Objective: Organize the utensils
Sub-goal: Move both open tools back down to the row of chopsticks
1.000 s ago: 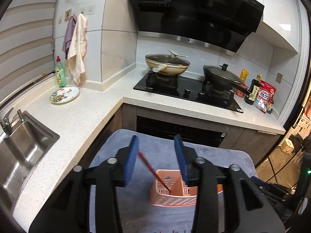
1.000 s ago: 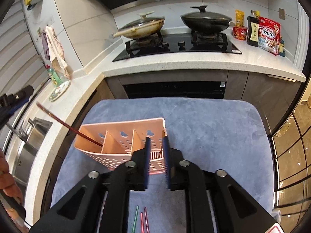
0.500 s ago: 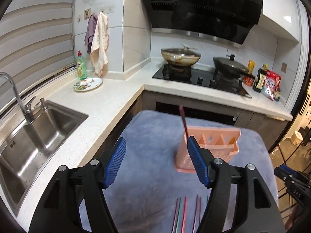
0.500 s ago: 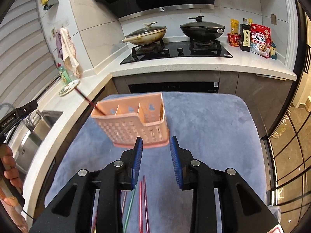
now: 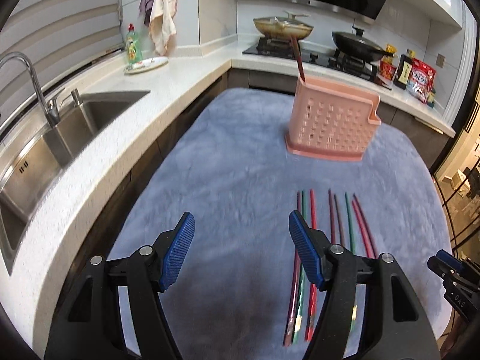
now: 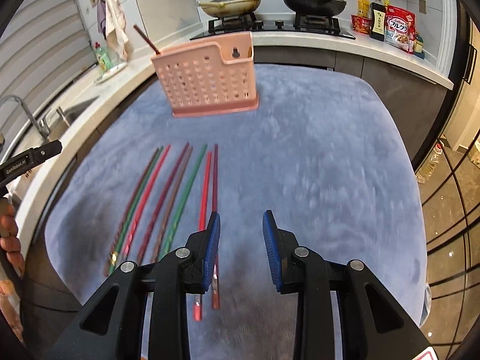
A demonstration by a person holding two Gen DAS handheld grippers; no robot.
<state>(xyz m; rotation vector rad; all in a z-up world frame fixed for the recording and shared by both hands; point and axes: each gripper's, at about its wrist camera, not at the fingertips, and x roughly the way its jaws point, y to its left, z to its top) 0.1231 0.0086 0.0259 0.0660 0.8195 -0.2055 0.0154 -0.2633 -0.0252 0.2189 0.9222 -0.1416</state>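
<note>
You are between placements: one dark red chopstick [image 5: 297, 57] is already standing in the perforated pink plastic utensil basket [image 5: 330, 126] at the upper centre of both views, and a row of red, green and maroon chopsticks [image 6: 168, 198] is lying on the blue-grey cloth-covered surface [image 6: 315, 156] below it. Your left hand-held gripper [image 5: 240, 246] is hanging with jaws wide apart and nothing between them, just left of the row. Your right hand-held gripper [image 6: 241, 246] is standing narrowly parted and empty, just right of the rightmost pair. Next, I judge, you are needing to straddle a single stick and close. Room is lying open on the right; the cloth's left edge and the white counter [image 5: 99, 156] are crowding the left.
</note>
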